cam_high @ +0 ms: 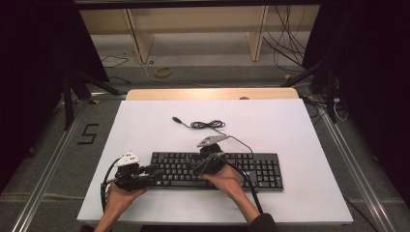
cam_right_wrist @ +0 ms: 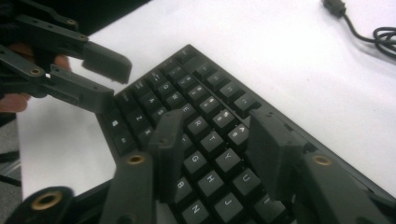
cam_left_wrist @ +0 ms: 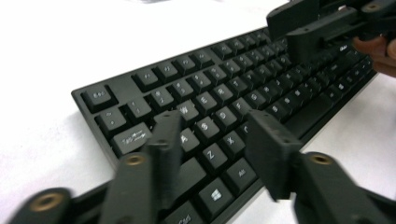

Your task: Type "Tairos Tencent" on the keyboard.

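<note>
Keyboard (cam_high: 216, 171): black, flat on the white tabletop (cam_high: 145, 130), near the front edge and about midway between the side edges, long side along that edge.
Cable (cam_high: 208, 124): runs from the keyboard's back edge toward the middle of the tabletop, loosely coiled, plug lying free and unconnected.
Left gripper (cam_left_wrist: 212, 142): at the keyboard's left end, low over the bottom letter rows; jaws about half apart, nothing between them.
Right gripper (cam_right_wrist: 212, 142): over the left-middle keys, pointing toward the left gripper; jaws parted about as far, holding nothing.
Done, by my judgement: the keyboard looks set down square and let go of.
Left to do, by my judgement: perhaps drawing both tools clear; the cable lies untidied if that matters.
</note>
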Demonstrator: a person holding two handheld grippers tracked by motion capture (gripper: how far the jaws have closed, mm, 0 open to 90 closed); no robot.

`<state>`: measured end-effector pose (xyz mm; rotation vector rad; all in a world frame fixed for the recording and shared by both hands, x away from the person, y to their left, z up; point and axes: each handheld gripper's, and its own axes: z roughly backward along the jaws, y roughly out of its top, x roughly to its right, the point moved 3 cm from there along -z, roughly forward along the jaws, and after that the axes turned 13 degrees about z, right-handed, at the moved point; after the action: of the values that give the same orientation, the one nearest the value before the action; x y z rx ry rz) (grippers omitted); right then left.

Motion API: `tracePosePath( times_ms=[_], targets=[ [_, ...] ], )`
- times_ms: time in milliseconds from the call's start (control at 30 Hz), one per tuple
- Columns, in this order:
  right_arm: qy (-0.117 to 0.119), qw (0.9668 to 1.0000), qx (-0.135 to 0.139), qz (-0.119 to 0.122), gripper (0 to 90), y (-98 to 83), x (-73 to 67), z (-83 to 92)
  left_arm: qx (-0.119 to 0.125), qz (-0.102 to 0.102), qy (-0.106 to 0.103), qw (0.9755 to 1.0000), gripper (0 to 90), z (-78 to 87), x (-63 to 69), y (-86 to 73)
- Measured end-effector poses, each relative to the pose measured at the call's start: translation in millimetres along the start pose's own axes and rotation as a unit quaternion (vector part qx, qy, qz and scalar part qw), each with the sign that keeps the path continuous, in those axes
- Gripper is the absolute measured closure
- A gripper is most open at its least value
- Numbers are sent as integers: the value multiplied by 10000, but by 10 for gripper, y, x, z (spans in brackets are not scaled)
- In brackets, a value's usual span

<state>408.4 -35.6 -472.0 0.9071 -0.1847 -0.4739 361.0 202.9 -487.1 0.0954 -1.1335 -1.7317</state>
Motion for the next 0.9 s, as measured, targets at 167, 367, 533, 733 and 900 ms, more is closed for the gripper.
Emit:
tracePosePath(
  times_ms=[167, 367, 533, 733, 900],
  targets=[
    [29, 9998, 175, -103, 465, -22, 17, 100, 118, 115, -103, 9998, 405, -30, 21, 14],
    [79, 9993, 333, -149, 387, -38, 12, 202, 269, 151, -166, 9994, 331, -43, 44, 37],
    [94, 9992, 344, -205, 363, -77, 21, 247, 250, 196, -150, 9994, 354, -72, 39, 37],
    [49, 9991, 369, -190, 361, -81, 39, 279, 175, 181, 1, 9997, 468, -75, 7, 38],
    [8, 9993, 314, -181, 379, -112, 60, 283, 70, 127, 135, 9998, 632, -74, -21, 37]
  ],
)
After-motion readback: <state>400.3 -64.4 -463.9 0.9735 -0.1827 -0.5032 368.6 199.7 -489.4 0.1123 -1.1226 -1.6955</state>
